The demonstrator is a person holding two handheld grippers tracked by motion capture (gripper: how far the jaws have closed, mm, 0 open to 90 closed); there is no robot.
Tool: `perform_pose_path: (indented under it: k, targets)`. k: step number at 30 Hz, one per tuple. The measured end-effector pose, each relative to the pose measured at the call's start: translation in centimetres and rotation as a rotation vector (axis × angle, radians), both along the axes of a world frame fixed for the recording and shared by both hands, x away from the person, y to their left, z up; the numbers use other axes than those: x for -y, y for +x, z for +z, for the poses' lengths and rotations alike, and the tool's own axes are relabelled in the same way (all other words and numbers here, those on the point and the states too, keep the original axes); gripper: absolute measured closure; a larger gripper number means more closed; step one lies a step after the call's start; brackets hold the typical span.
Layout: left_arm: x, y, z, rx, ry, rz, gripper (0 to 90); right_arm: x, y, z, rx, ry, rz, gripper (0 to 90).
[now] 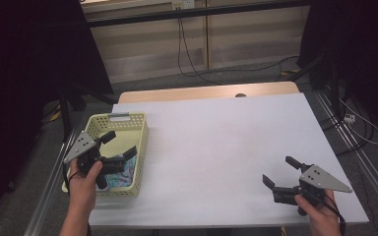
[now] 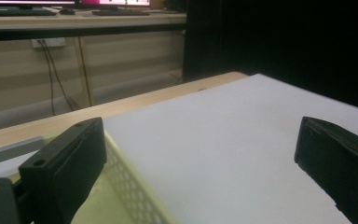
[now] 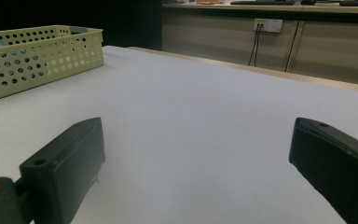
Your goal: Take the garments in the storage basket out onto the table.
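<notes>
At nine o'clock on the table (image 1: 216, 147), the yellow basket (image 1: 140, 147) runs lengthwise twelve to six; left gripper (image 1: 119, 144) above it and right gripper (image 1: 279, 171) both spread, empty.

White table (image 1: 216, 137), yellow basket (image 1: 140, 147) at left edge

I saw the basket (image 1: 140, 147) sitting at the tabletop's (image 1: 226, 142) left edge, a folded cloth (image 1: 120, 172) inside it. My left gripper (image 1: 119, 143) hung over the basket; my right gripper (image 1: 279, 172) hung near the front right corner.
</notes>
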State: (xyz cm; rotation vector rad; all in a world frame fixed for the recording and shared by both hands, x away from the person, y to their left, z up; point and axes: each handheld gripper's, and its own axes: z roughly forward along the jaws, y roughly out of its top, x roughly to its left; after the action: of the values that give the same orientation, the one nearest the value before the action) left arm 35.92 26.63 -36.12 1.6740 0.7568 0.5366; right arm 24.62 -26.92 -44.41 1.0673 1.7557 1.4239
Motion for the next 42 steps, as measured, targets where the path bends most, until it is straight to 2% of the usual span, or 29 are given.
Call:
perform_pose_path:
  k: [3,8,12,14,16,18,24,26,28,31,33,36,38,39,42]
  targets:
    - [-0.7,0.9,-0.5,-0.015,0.035,0.005,2.4,0.0,0.0,0.0,0.000,0.002,-0.001,2.9]
    - [-1.7,2.1,-1.5,-0.063,0.067,0.013,2.5,0.1,0.0,0.0,-0.003,0.007,-0.007,2.9]
    - [-2.4,2.7,-2.3,-0.085,0.124,0.011,2.5,0.1,0.0,0.0,-0.002,0.004,-0.007,2.9]
    - [-2.7,3.0,-2.7,-0.106,0.126,0.009,2.6,0.1,0.0,0.0,-0.002,0.005,-0.009,2.9]
    - [-3.0,3.1,-3.0,-0.120,0.160,0.002,2.6,0.2,0.0,0.0,-0.003,0.007,-0.010,2.9]
    - [-3.2,3.2,-3.3,-0.138,0.160,-0.002,2.6,0.2,0.0,-0.1,-0.005,0.008,-0.012,2.9]
    - [-3.5,3.2,-4.1,-0.147,0.202,-0.027,2.9,0.1,0.0,-0.1,-0.005,0.004,-0.009,2.9]
    - [-3.5,3.2,-4.5,-0.159,0.199,-0.040,3.0,0.1,0.0,-0.1,-0.003,0.004,-0.006,2.9]
    - [-3.6,3.3,-4.9,-0.176,0.223,-0.042,3.0,0.0,0.0,-0.1,-0.006,0.003,-0.008,2.9]
    - [-3.6,3.6,-5.4,-0.212,0.210,-0.044,3.1,-0.1,0.0,-0.1,-0.006,0.002,-0.007,2.9]
    - [-3.5,3.8,-5.8,-0.238,0.225,-0.054,3.2,-0.1,0.0,-0.1,-0.006,0.002,-0.003,2.9]
    - [-3.2,4.4,-6.3,-0.276,0.271,-0.066,3.2,-0.1,0.0,-0.1,-0.006,-0.001,-0.001,2.9]
    - [-3.2,4.7,-6.5,-0.305,0.291,-0.067,3.0,-0.1,0.0,-0.1,-0.007,0.000,-0.001,2.9]
    - [-3.2,4.9,-6.8,-0.307,0.298,-0.069,2.3,-0.1,0.0,-0.1,-0.008,0.001,-0.001,2.9]
    - [-3.0,5.4,-7.7,-0.367,0.329,-0.066,1.0,-0.1,-0.1,-0.1,-0.006,-0.002,0.001,2.9]
